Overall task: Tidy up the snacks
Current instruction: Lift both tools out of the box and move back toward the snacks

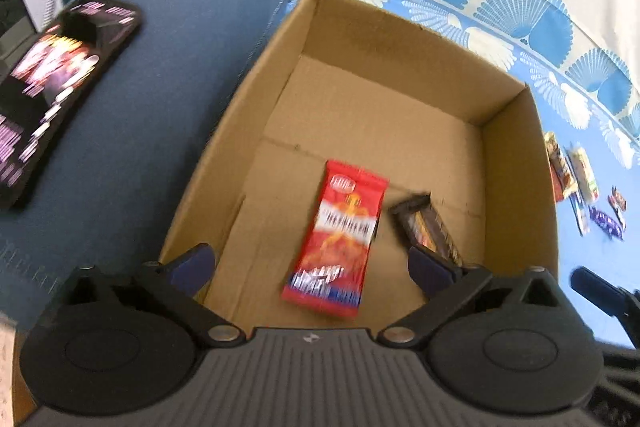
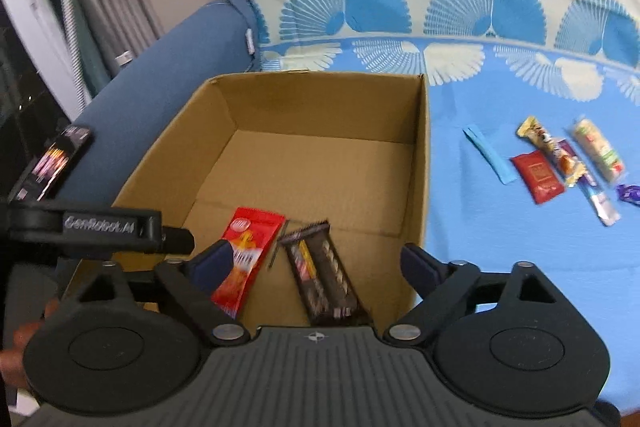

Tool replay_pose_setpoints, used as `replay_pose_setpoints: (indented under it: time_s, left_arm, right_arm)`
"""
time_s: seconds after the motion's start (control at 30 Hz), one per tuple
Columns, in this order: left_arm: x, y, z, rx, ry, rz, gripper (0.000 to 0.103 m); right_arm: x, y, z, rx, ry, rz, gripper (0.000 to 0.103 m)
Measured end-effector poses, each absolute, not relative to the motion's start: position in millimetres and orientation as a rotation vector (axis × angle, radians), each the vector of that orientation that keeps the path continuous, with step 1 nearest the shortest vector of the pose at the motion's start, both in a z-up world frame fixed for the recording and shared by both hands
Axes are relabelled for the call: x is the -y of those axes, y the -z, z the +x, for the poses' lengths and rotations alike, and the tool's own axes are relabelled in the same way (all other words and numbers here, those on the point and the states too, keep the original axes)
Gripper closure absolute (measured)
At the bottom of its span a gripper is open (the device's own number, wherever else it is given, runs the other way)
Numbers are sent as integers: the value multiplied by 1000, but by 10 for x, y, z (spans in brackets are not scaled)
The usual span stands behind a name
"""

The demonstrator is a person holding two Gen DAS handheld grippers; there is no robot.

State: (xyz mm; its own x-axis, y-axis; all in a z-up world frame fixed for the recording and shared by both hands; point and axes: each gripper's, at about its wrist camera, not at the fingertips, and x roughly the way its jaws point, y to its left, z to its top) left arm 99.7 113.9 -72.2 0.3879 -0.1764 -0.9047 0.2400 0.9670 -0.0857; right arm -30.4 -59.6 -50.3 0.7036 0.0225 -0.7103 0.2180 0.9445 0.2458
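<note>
An open cardboard box (image 1: 392,39) (image 2: 320,99) stands on a blue patterned cloth. On its floor lie a red snack packet (image 1: 340,239) (image 2: 248,251) and, to its right, a dark brown snack bar (image 1: 428,227) (image 2: 324,283). My left gripper (image 1: 310,265) hangs open above the box, with the red packet lying free below its jaws. My right gripper (image 2: 314,263) is open too, over the box's near side and above the dark bar, touching nothing. Several loose snacks (image 2: 560,163) (image 1: 576,187) lie on the cloth to the right of the box.
A blue sofa arm (image 1: 180,27) runs along the box's left side, with a black printed packet (image 1: 60,87) (image 2: 52,163) on it. A light blue stick packet (image 2: 490,157) lies between the box and the snack pile. Curtains hang at far left.
</note>
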Motion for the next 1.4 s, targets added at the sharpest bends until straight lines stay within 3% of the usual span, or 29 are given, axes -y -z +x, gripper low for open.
replay_pose_setpoints:
  time_s: [0.6, 1.4]
  left_arm:
    - [-1521, 87, -695, -974, 260, 139, 0]
    - [-1617, -236, -1147, -852, 283, 131, 0]
  right_arm:
    - [-25, -215, -1817, -604, 85, 214, 2]
    - [-150, -423, -2303, -500, 98, 207, 1]
